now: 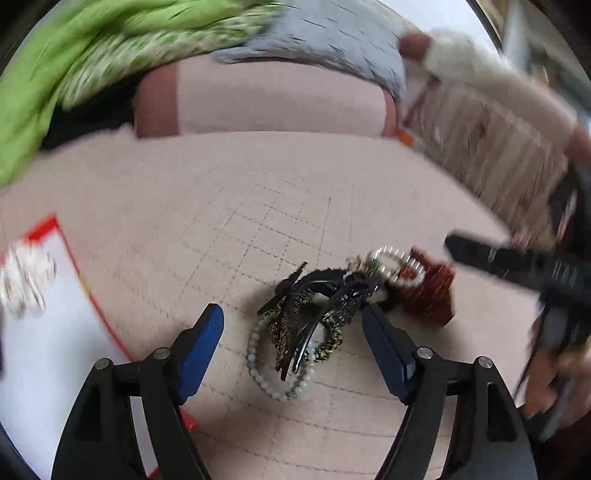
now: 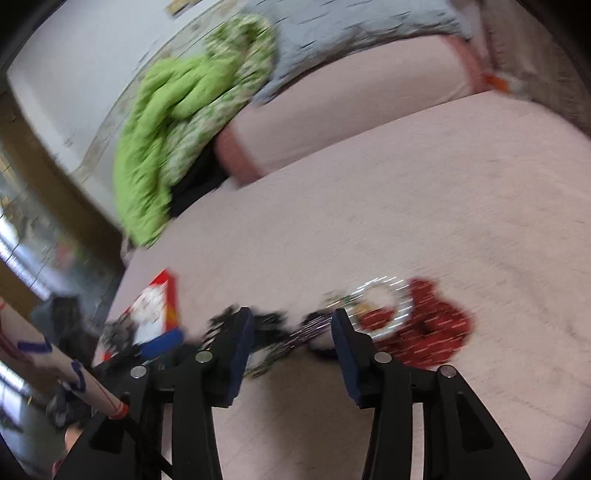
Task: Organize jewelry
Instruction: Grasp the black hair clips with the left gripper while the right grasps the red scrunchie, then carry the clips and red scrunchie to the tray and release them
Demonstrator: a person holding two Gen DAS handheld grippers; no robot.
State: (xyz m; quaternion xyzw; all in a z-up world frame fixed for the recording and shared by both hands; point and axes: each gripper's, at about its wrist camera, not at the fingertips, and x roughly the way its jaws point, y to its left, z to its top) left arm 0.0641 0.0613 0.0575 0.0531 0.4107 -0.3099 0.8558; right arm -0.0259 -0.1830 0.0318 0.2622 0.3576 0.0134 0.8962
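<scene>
A tangle of jewelry lies on the pink quilted bed cover (image 1: 258,206). It holds a pale green bead bracelet (image 1: 280,374), black claw clips (image 1: 314,291), a leopard-print band (image 1: 334,334), a silver rhinestone ring (image 1: 397,266) and a red beaded piece (image 1: 430,299). My left gripper (image 1: 293,317) is open, with the tangle between its blue pads and nothing gripped. One black finger (image 1: 498,258) of the other gripper reaches in from the right. In the blurred right wrist view my right gripper (image 2: 291,321) is open just before the black clips (image 2: 273,325), with the silver ring (image 2: 384,310) and red piece (image 2: 436,332) to its right.
A white box with a red rim (image 1: 48,332) (image 2: 159,306) holds pale ornaments at the left. A green blanket (image 1: 74,44), grey cloth (image 1: 332,33) and a pink pillow (image 1: 277,99) lie at the back. A hand (image 1: 546,387) shows at the right, and a cardboard tube (image 2: 55,369) at the lower left.
</scene>
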